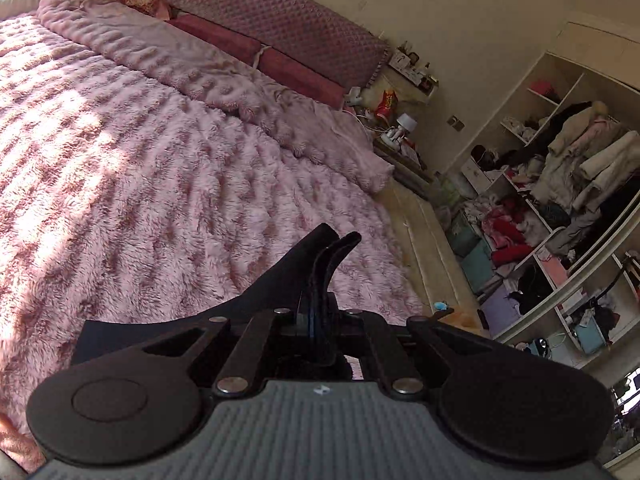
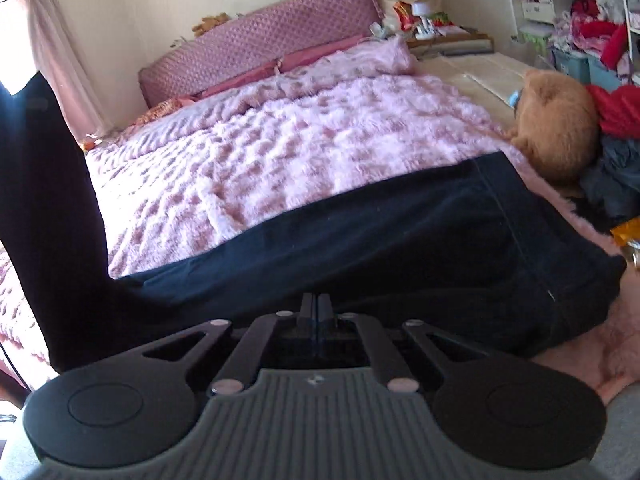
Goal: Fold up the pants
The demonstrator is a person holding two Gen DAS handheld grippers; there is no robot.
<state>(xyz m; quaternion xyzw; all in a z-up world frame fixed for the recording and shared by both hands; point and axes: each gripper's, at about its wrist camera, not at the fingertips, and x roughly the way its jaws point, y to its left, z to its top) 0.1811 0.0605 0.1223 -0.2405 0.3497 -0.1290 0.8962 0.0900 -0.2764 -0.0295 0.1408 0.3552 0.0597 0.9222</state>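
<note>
Dark navy pants (image 2: 360, 248) lie across the near part of a pink fluffy bed (image 2: 280, 152), one part rising up at the left of the right wrist view. My right gripper (image 2: 318, 308) is shut on the pants' near edge. In the left wrist view my left gripper (image 1: 328, 264) is shut on a fold of the dark pants (image 1: 276, 280), held above the bed cover (image 1: 160, 160).
A padded purple headboard (image 1: 272, 20) and pillows are at the far end. A cluttered nightstand (image 1: 396, 128) and open shelves full of clothes (image 1: 560, 200) stand to the right. An orange plush toy (image 2: 556, 120) and a clothes pile (image 2: 616, 140) lie at the bed's right side.
</note>
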